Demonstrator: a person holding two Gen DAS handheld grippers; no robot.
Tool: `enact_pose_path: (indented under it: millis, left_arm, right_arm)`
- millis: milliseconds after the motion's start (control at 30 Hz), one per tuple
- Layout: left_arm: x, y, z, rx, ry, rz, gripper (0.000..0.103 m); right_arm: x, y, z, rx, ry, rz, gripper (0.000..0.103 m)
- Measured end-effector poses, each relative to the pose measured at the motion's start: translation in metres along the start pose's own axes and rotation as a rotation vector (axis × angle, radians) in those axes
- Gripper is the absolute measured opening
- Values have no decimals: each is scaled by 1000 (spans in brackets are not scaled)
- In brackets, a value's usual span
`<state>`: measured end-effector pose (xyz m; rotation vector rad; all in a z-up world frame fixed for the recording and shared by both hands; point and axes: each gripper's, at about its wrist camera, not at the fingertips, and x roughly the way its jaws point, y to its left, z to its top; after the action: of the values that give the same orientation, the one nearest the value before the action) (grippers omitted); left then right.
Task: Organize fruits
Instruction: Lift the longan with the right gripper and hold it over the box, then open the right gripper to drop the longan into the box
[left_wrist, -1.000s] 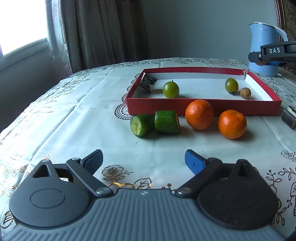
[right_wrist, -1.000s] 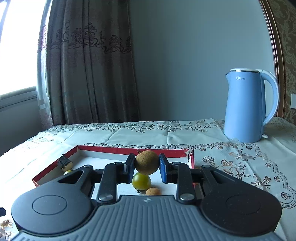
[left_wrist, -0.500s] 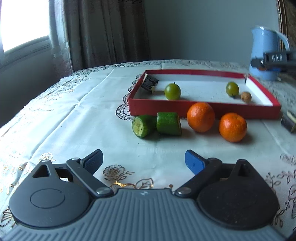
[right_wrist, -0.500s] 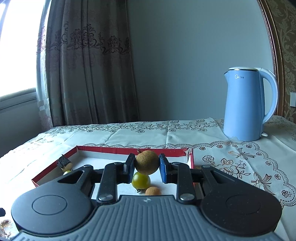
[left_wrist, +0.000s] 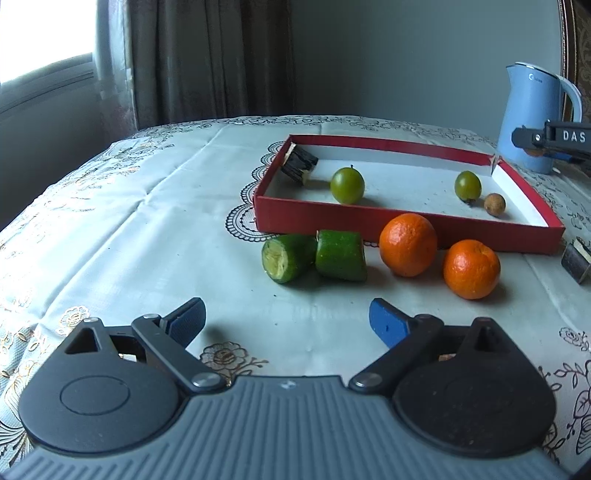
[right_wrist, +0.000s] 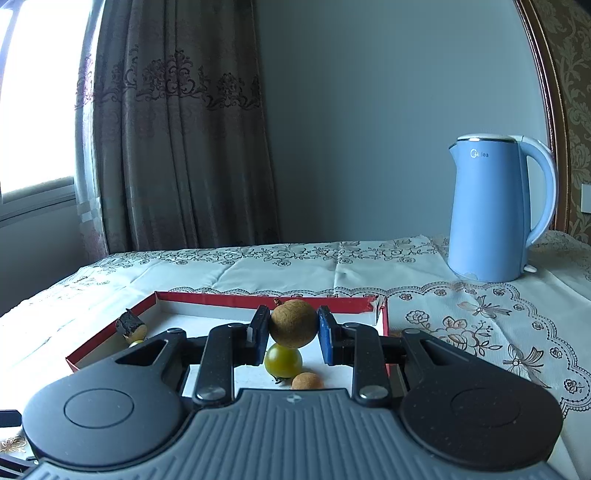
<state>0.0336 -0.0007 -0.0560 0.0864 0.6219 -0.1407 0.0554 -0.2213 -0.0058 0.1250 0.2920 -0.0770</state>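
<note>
My right gripper (right_wrist: 291, 328) is shut on a round brown fruit (right_wrist: 293, 323), held above the red tray (right_wrist: 110, 341). Below it in the tray lie a green fruit (right_wrist: 282, 362) and a small brown fruit (right_wrist: 306, 380). In the left wrist view my left gripper (left_wrist: 286, 319) is open and empty above the tablecloth. In front of it lie two green cucumber pieces (left_wrist: 314, 254) and two oranges (left_wrist: 408, 244) (left_wrist: 471, 268), just outside the tray's (left_wrist: 369, 221) near wall. The tray holds two green fruits (left_wrist: 347, 185) (left_wrist: 467, 185), a small brown fruit (left_wrist: 494, 204) and a dark chunk (left_wrist: 298, 164).
A blue kettle (right_wrist: 495, 210) stands on the table at the back right, right of the tray. Another dark chunk (left_wrist: 576, 260) lies at the right edge of the left wrist view. Curtains and a window are behind the table on the left.
The left gripper's view has shifted leftward, so the tray and fruits sit further right. The right gripper has stayed shut on the brown fruit, almost still.
</note>
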Motion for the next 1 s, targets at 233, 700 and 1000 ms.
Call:
enact_pose_path:
  millis: [233,700,1000]
  left_arm:
    - [-4,-8,-3,42,-26,20,95]
    - [-7,-5,-3,19,-54,43,95]
    - [-10,-5,-5,16,-65,55,95]
  right_arm:
    - [-2,-1,0,3,1,7,27]
    - [-1,1,-1,-5,9,3,27]
    - [2,2,-2,-10,17,-3,27]
